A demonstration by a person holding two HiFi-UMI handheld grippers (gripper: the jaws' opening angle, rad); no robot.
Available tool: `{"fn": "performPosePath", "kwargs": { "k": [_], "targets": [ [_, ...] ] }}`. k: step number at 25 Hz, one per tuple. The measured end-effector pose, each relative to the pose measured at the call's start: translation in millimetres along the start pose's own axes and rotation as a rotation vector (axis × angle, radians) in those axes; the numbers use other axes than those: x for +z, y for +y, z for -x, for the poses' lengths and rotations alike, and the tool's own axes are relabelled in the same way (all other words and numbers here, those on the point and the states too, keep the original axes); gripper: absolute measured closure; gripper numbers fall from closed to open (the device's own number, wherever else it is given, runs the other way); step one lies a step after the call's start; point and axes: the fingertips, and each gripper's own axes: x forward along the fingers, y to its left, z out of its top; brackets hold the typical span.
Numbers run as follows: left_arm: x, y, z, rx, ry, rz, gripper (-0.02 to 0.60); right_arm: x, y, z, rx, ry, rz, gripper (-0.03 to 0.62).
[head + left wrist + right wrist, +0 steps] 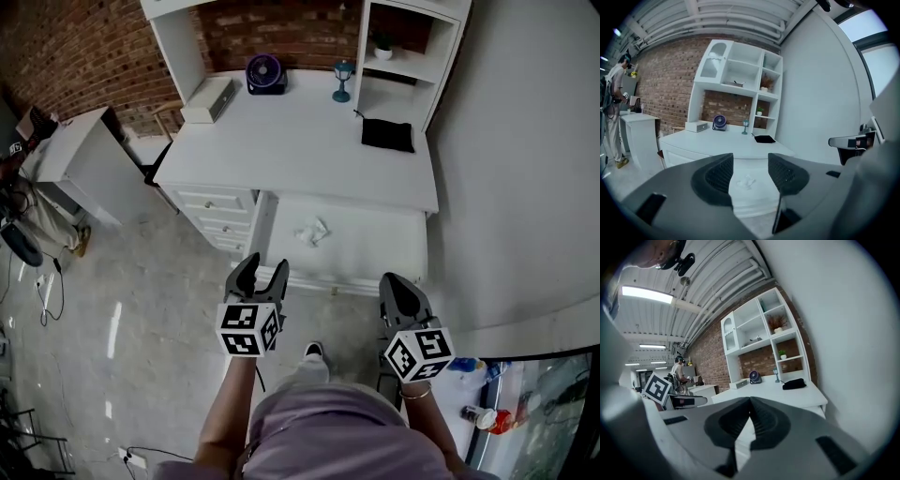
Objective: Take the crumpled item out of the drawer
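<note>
Head view first: the drawer (375,246) stands pulled out from under the white bench (309,141). The crumpled item (312,232), a small white wad, lies on the drawer floor a little left of centre, with nothing touching it. The left gripper (263,272) hovers just short of the drawer's front edge, fingers apart, nothing in them. The right gripper (397,286) hangs level with it further right, near the drawer's right front corner, its fingers drawn together.

Over to the left gripper view: the two fingers (719,176) are spread wide. Through the gap you can see the wad, well beyond the tips, lying in the open drawer. It is lined up between them but not reached.

Right gripper view now: the fingers (761,420) meet tip to tip with nothing caught between them. This camera looks across the bench top, and the wad does not show here.

So where are we? The drawer is open, so access looks sorted. The rest is all to come: reaching in, closing on the wad and lifting it clear. The left gripper, open and aimed at it, looks the likelier one to go in.
</note>
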Motion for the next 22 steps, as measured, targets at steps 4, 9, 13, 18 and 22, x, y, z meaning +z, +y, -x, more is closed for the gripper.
{"fn": "performPosePath", "kwargs": {
  "k": [4, 9, 13, 18, 22],
  "targets": [
    [8.5, 12.2, -23.9, -0.019, 0.006, -0.001, 0.361, 4.3, -6.0, -20.0, -0.028, 0.005, -0.005, 0.591],
    [11.8, 22.7, -47.9, -0.037, 0.021, -0.003, 0.362, 5.8, -10.1, -39.0, -0.044, 0.017, -0.006, 0.591],
    [11.8, 25.8, -64.9, -0.05, 0.037, -0.007, 0.362, 8.0, -15.7, -50.4, -0.054, 0.026, -0.005, 0.591],
    [7.6, 29.2, -89.6, -0.065, 0.065, -0.019, 0.362, 9.7, -23.5, -71.0, -0.05, 0.029, -0.007, 0.591],
    [8.4, 29.5, -113.4, -0.08, 0.084, -0.029, 0.362, 15.4, -32.2, -93.3, -0.036, 0.028, -0.009, 0.591]
  ]
}}
